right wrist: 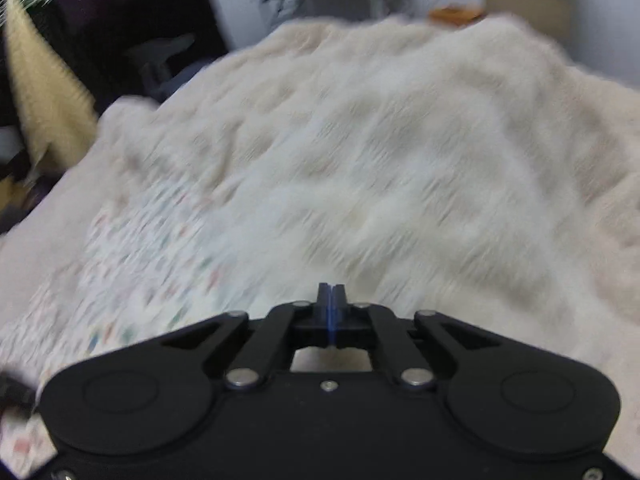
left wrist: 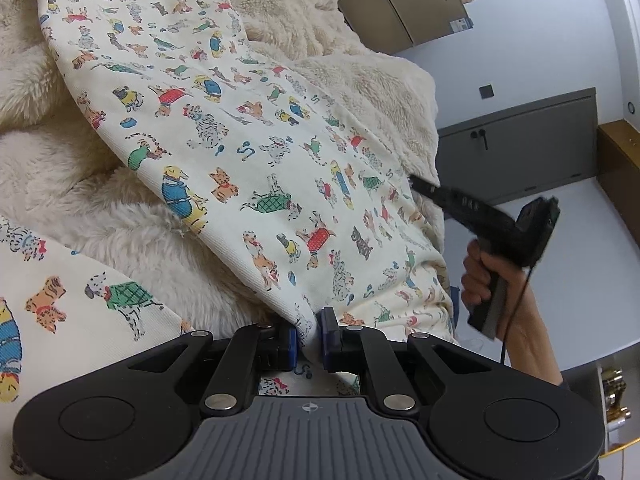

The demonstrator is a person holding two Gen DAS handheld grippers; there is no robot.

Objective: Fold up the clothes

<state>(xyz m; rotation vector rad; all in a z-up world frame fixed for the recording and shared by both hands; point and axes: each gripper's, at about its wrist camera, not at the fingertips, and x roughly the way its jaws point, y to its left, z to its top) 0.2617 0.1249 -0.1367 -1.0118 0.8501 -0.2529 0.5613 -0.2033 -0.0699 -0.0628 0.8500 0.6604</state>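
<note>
A cream garment printed with small coloured dogs [left wrist: 248,128] lies stretched across a fluffy cream blanket [left wrist: 360,80]. My left gripper [left wrist: 308,336] is shut on a fold of this printed cloth, which rises between its blue pads. My right gripper [left wrist: 416,182], held by a hand [left wrist: 480,276], points at the garment's far right edge. In the blurred right wrist view, my right gripper [right wrist: 330,292] has its pads pressed together with nothing between them. It hovers over the blanket [right wrist: 400,160], with the printed garment [right wrist: 152,248] to its lower left.
A grey cabinet [left wrist: 520,140] and a brown cabinet [left wrist: 408,8] stand against the pale wall beyond the blanket. A dark chair [right wrist: 160,60] sits past the blanket's far left edge. A black cable hangs from the right gripper's handle.
</note>
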